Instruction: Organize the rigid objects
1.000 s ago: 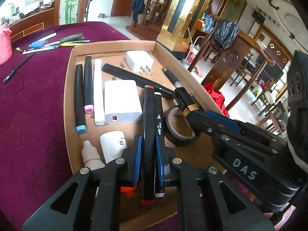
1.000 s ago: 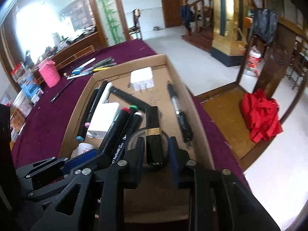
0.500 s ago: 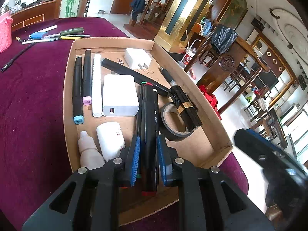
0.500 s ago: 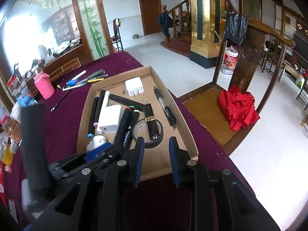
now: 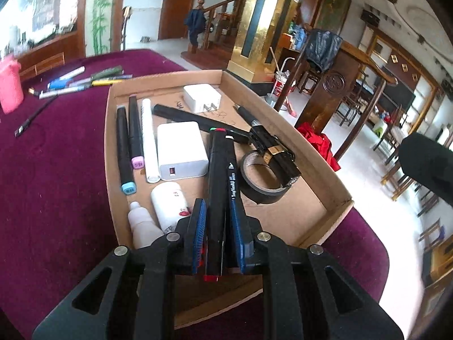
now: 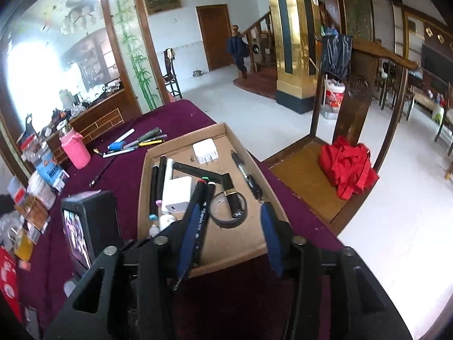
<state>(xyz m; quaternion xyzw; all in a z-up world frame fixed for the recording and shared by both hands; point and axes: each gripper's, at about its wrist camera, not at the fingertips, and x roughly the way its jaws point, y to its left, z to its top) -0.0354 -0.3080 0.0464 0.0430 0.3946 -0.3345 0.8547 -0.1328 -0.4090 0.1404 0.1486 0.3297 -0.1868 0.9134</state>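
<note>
A shallow cardboard tray (image 5: 311, 153) sits on the maroon cloth. My left gripper (image 5: 218, 226) is shut on a bundle of black markers (image 5: 222, 164) whose far ends reach toward the tray's middle. Right of them, a black lipstick with a gold band (image 5: 279, 155) lies across a black tape roll (image 5: 260, 175). My right gripper (image 6: 229, 226) hangs above the tray's near edge; its jaws are opening with nothing between them. From there I see the markers (image 6: 201, 198), the tape roll (image 6: 229, 212) and the tray's rim (image 6: 249, 155).
The tray also holds a white power bank (image 5: 181, 147), a white plug (image 5: 202, 96), a black pen (image 5: 249, 116), capped markers (image 5: 124, 147) and white bottles (image 5: 168, 201). Loose pens (image 5: 85, 82) and a pink holder (image 5: 10, 90) lie beyond. A chair with red cloth (image 6: 348, 167) stands right.
My right gripper let go of the black lipstick, left it across the tape roll, drew back and up, and its jaws widened. My left gripper kept its hold on the markers and barely moved.
</note>
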